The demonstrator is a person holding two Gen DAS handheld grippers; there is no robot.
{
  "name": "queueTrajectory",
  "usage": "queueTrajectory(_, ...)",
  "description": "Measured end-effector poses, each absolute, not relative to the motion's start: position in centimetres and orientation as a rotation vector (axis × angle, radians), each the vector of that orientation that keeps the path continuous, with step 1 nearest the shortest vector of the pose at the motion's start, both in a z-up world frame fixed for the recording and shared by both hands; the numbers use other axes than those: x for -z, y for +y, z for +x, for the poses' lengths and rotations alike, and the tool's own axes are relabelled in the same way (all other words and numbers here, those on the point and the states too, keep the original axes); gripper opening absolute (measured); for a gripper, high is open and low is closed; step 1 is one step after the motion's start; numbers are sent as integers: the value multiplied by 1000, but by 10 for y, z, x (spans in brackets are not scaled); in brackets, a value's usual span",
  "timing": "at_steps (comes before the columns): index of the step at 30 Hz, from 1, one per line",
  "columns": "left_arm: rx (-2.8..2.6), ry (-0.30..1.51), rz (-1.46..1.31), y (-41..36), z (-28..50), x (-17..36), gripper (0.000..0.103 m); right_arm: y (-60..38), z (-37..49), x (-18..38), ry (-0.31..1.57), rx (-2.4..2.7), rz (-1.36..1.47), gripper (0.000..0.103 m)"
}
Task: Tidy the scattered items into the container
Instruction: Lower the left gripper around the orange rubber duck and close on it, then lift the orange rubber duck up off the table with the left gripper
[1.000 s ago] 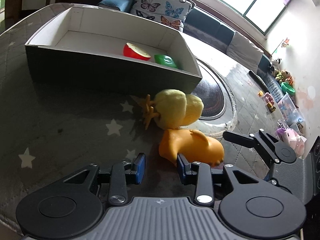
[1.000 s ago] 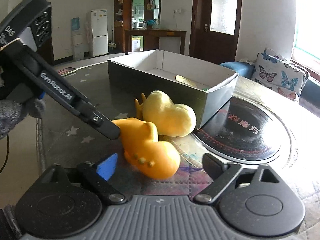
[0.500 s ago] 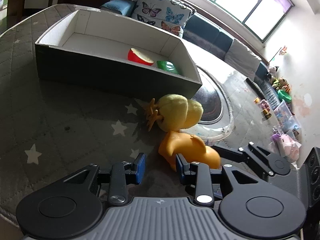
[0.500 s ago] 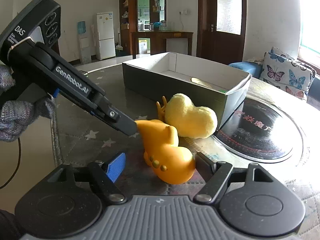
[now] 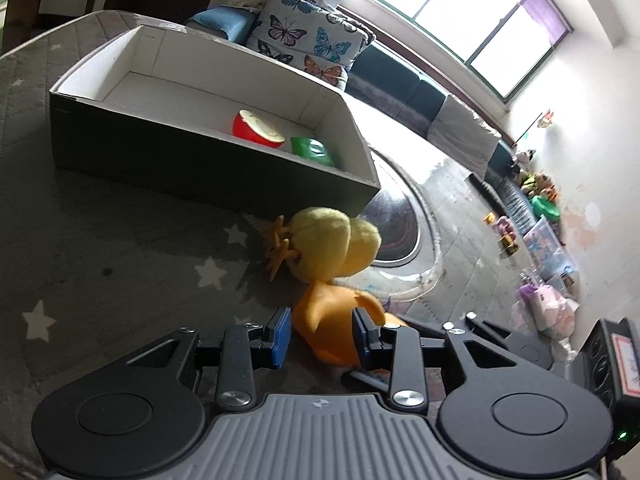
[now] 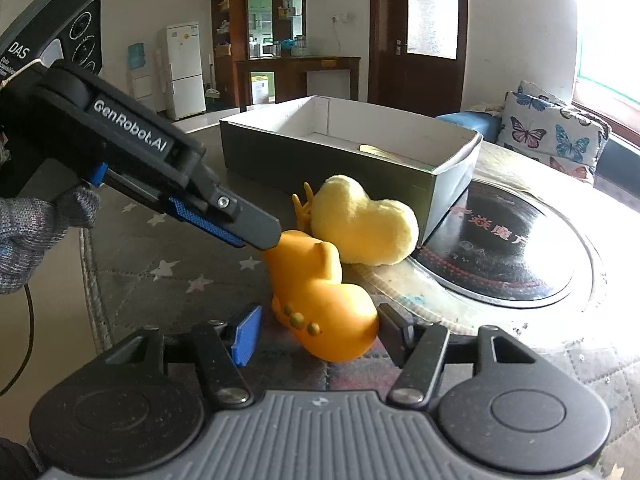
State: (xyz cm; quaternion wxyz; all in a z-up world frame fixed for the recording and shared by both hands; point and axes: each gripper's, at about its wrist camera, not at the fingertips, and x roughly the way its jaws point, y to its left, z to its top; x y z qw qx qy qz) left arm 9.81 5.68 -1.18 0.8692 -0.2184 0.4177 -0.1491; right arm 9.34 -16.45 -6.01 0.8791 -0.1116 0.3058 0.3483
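In the left wrist view, going from left to right, the grey star-printed table cover [image 5: 120, 248] fills the near left, and on it stands the container [image 5: 216, 168], a long open box, dark outside and white inside. Lying inside toward its right end are a red half-apple toy [image 5: 258, 130] and, just beside it, a green toy [image 5: 312, 152]. In front of the box's right corner lies a yellow plush chick [image 5: 332, 240], orange feet pointing left, close to the box wall. Just below the chick, touching it, is the orange rubber toy [image 5: 328, 328].

The left gripper [image 5: 320, 336] has one end of that orange toy between its fingers; the right-hand pad sits against the toy, while a narrow gap seems to remain at the blue left pad [image 5: 280, 336], so it straddles the toy and does not visibly clamp it, though the fisheye makes this hard to judge. To the right, black links of the other tool reach in from the edge toward the same toy.

In the right wrist view, a grey-gloved hand [image 6: 36, 236] at far left holds the left tool, whose finger tip meets the orange toy's upper end. The right gripper [image 6: 316, 332] has the toy's rounded lower end between its fingers and its jaws are closing; the right finger is at the toy's side, the blue left pad [image 6: 246, 334] just clear. Further right lies a dark round glass disc [image 6: 516, 256] set in the table.
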Motion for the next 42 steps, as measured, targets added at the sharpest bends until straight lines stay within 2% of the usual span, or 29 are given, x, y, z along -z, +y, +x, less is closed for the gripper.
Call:
queueTrajectory(10, 303, 848, -581, 61, 105, 24, 38, -165, 96, 64, 653, -690, -198, 53)
queueTrajectory(25, 269, 856, -696, 68, 111, 40, 40, -165, 94, 62, 651, -675, -192, 52)
queueTrajectory(29, 266, 843, -704, 69, 110, 40, 36, -164, 93, 63, 649, -666, -192, 52)
queueTrajectory(33, 264, 825, -691, 70, 109, 37, 21, -164, 91, 62, 649, -661, -190, 50)
queueTrajectory(38, 266, 816, -686, 70, 106, 37, 21, -163, 89, 63, 649, -656, -192, 50)
queueTrajectory(42, 250, 833, -742, 75, 108, 42, 26, -163, 88, 63, 650, -657, -192, 49)
